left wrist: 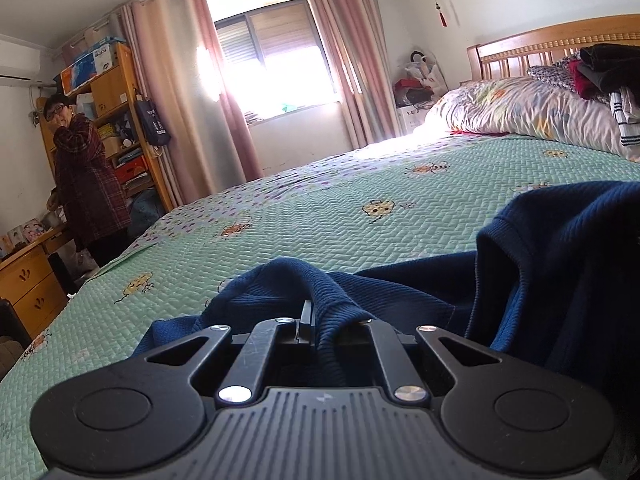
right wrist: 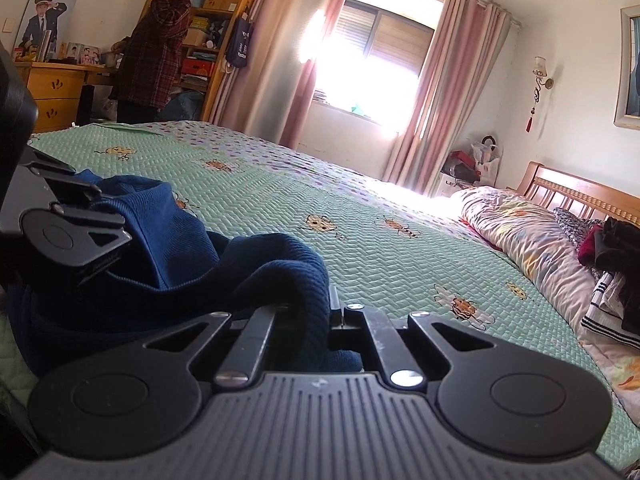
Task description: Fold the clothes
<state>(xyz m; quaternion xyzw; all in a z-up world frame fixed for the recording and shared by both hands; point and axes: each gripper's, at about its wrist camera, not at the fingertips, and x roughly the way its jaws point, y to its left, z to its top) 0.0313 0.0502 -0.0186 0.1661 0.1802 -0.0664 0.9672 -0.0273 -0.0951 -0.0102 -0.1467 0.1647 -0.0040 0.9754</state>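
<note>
Up close, left claw: left gripper (left wrist: 320, 322) low over the bed, jaws pinched on a fold of the blue sweater (left wrist: 400, 292); knit bunches up between the fingers and drapes over them.
Up close, right claw: right gripper (right wrist: 320, 312) also clamped on the sweater (right wrist: 276, 264); a thick ribbed roll of fabric sits between the jaws, one fingertip (right wrist: 333, 300) pokes up just beside it.
Other claw seen from right view: left gripper (right wrist: 86, 236) sits at the left edge, buried in the same garment, well apart from the right one.
Sweater: dark blue knit, crumpled in a heap on the near part of the bed, ribbed hem edge (left wrist: 496, 224) raised and curling at the right of the left view; lighter blue inner side (right wrist: 168, 236) showing in the right view.
Bedspread: green quilted cover (left wrist: 340, 216) with bee prints and a purple dotted band, sweater lies directly on it.
Further back: rolled floral duvet (left wrist: 520, 112) along the headboard (left wrist: 552, 44), with a pile of dark and striped clothes (left wrist: 608, 76) on top.
Far side: person in plaid shirt (left wrist: 86, 176) standing by the wooden shelves (left wrist: 116, 92), hand at face.
Far wall: bright window (left wrist: 276, 52) between pink curtains (left wrist: 340, 52); wooden drawers (right wrist: 56, 92) at far left of right view.
</note>
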